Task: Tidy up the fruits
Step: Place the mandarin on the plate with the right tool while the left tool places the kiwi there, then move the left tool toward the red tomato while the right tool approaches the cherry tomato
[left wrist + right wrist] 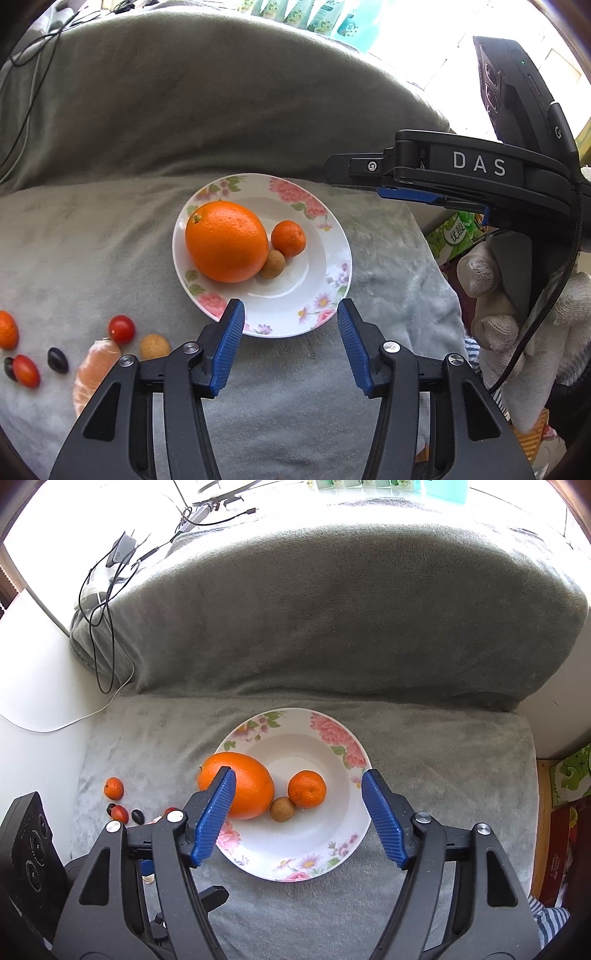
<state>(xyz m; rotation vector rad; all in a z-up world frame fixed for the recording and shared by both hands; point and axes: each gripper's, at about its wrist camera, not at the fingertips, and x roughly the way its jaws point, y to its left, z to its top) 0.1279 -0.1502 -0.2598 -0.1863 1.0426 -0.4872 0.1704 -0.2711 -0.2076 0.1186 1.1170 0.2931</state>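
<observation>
A white floral plate [295, 314] [314, 864] sits on a grey blanket. It holds a large orange [226, 240] [243, 782], a small mandarin [288, 238] [307, 788] and a brown longan [272, 264] [282, 809]. My left gripper [290, 321] is open and empty over the plate's near rim. My right gripper [298, 794] is open and empty above the plate; its body [461, 173] shows at the right of the left wrist view. Left of the plate lie a cherry tomato [121, 329], a second longan [154, 347], a peeled mandarin [93, 369], a dark grape [57, 360] [137, 816], an oval red tomato [26, 370] [119, 813] and a small mandarin [7, 329] [113, 788].
A tall grey cushion back [221, 103] [332, 609] rises behind the plate. Cables and a charger [118, 557] lie at the far left. A gloved hand [491, 295] holds the right gripper. Boxes [569, 775] stand past the blanket's right edge.
</observation>
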